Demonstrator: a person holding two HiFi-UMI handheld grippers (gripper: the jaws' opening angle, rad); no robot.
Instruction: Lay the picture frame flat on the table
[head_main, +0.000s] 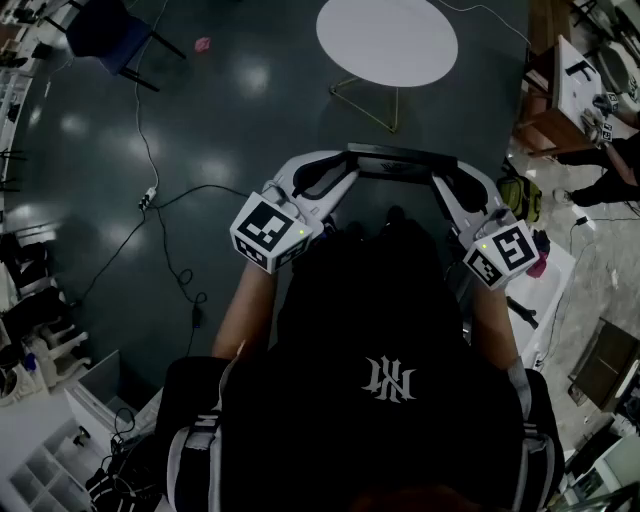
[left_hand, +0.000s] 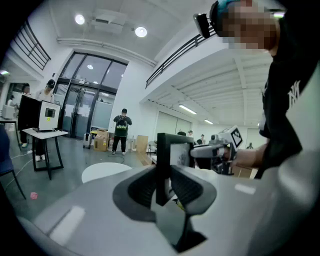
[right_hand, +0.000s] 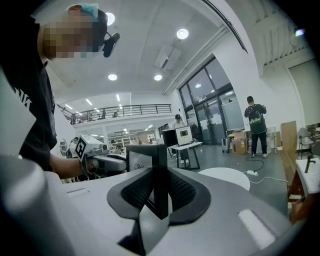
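Gripping the frame (head_main: 400, 160) at both ends: my left gripper (left_hand: 162, 186) clamps its left edge, my right gripper (right_hand: 160, 192) its right edge. It is held upright in mid-air at centre, well apart from the table (head_main: 387, 40) at upper centre.

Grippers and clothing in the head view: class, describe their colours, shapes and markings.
The left gripper and right gripper are pale grey, smoothly curved shells with dark ribbed claw pads. Each carries a white cube printed with black square markers, and a small green light. The person wears a black short-sleeved top with a white emblem.
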